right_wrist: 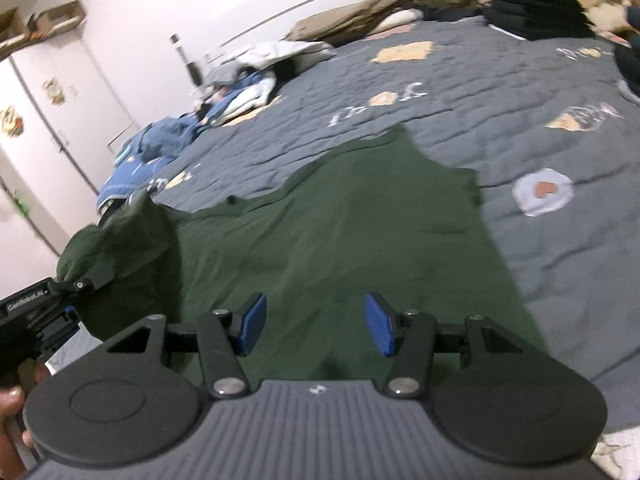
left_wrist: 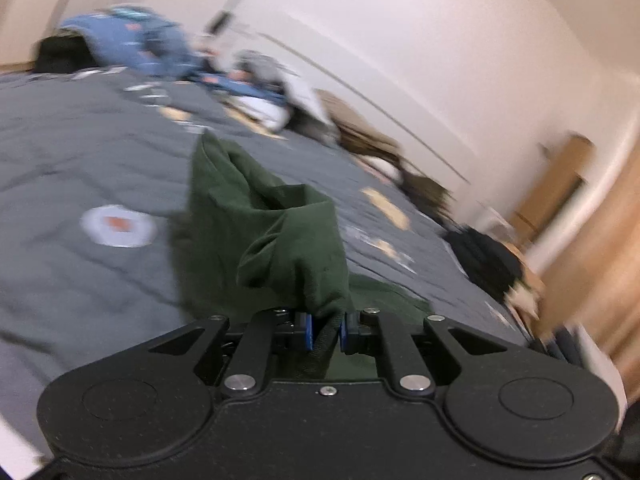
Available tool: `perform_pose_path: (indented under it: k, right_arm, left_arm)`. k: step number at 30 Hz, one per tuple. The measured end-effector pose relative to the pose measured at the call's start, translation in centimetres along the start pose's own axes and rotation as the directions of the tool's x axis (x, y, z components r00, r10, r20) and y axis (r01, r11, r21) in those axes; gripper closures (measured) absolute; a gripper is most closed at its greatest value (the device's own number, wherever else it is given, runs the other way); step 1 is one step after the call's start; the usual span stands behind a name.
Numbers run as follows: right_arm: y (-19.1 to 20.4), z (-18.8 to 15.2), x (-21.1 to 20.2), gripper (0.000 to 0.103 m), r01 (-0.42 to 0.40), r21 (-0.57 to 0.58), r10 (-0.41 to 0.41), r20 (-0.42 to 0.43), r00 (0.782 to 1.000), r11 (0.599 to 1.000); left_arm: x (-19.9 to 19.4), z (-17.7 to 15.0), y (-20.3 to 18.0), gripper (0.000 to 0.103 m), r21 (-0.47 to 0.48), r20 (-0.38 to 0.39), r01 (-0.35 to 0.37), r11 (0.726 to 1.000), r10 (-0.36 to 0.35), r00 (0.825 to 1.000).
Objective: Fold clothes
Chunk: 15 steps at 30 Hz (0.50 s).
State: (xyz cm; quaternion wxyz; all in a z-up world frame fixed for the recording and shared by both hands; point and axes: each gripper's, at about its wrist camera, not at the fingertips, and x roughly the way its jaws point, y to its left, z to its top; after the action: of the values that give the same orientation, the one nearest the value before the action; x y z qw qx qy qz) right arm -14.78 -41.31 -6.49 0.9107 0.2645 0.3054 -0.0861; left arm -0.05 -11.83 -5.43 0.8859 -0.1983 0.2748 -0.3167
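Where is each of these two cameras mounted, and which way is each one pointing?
Left wrist: sits on the left gripper, looking along its fingers, shut on the dark green garment, across the grey bed cover to the wall.
Right wrist: sits on the open right gripper, looking down over the garment spread flat; a hand shows at left.
Shared: the garment, bed cover, and blue clothes pile.
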Motion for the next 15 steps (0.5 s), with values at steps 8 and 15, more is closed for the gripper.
perform_pose_path:
  k: [8,15]
  right_arm:
    - [-5.6,0.4,-2.8,0.049,0.039,0.122,-0.046,0.051,0.998,0.992]
    - [-11.1,1.0,-5.4,0.049,0.058,0.299,-0.092,0.103,0.99,0.953]
  left_arm:
    - [3.8,-3.3,-8.3,0.092,0.155,-0.109,0.181,0.971,-0.165,0.98]
    - [7.5,-8.9,-14.6,0.092,0.29,-0.252,0.229,0.929,-0.157,0.955]
